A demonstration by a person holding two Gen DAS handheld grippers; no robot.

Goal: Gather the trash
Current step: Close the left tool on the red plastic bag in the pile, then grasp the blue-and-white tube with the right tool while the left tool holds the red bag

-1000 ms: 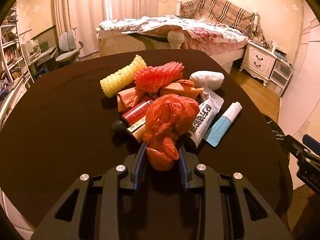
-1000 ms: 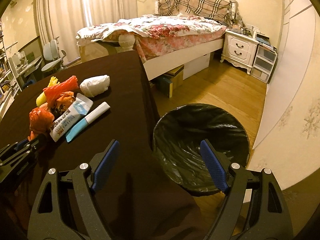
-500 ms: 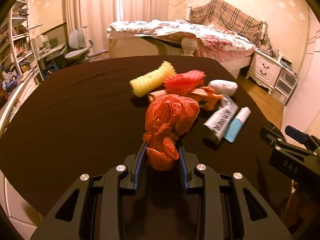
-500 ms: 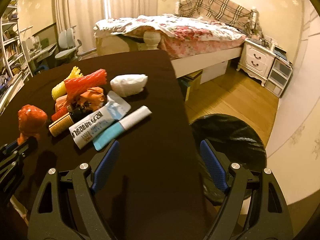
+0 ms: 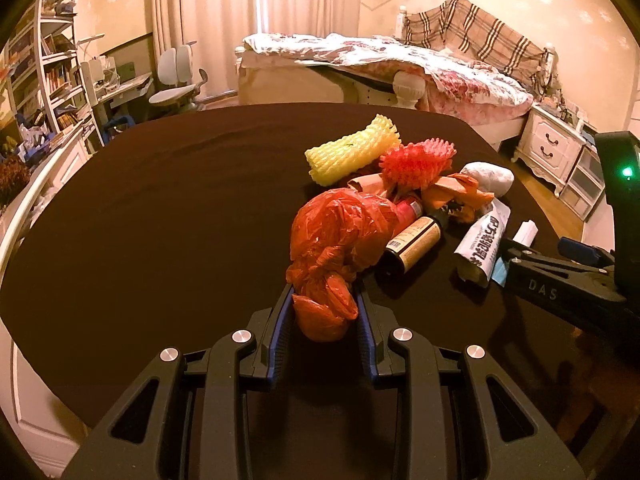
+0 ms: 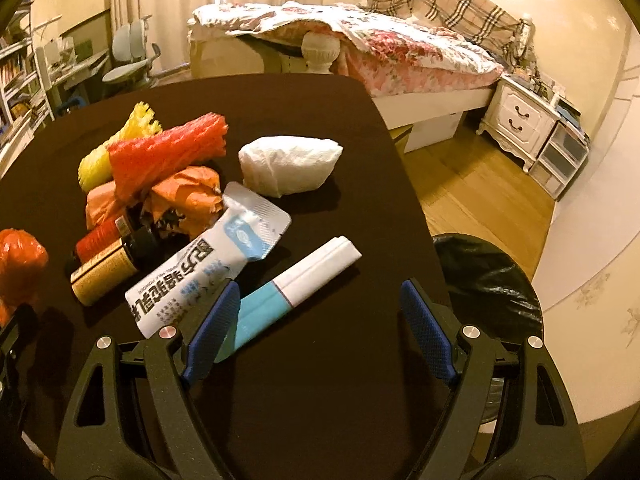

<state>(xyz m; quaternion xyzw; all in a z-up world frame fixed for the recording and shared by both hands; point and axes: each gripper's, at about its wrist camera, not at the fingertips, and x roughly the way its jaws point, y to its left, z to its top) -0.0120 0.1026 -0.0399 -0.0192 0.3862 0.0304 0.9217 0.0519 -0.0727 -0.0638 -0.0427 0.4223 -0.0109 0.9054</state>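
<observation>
My left gripper (image 5: 323, 300) is shut on a crumpled red plastic bag (image 5: 340, 236), held just above the dark table (image 5: 160, 208). Behind the bag lies a heap of trash: a yellow foam net (image 5: 352, 150), a red foam net (image 5: 416, 162), a brown bottle (image 5: 414, 246), a white printed pouch (image 5: 482, 246) and a white tissue wad (image 5: 488, 178). My right gripper (image 6: 316, 304) is open over the table, its left finger beside a blue-and-white tube (image 6: 296, 284). The pouch (image 6: 200, 276), tissue wad (image 6: 290, 164) and red bag (image 6: 20, 260) also show in the right wrist view.
A bin lined with a black bag (image 6: 484, 280) stands on the wooden floor past the table's right edge. Behind the table are a bed (image 6: 380, 44), a white nightstand (image 6: 520, 116), and a desk with chair (image 5: 172, 84) and bookshelves at the left.
The right gripper swung left, from over the bin to over the table by the tube. The left gripper carried the red bag leftward, off the heap, uncovering the brown bottle.
</observation>
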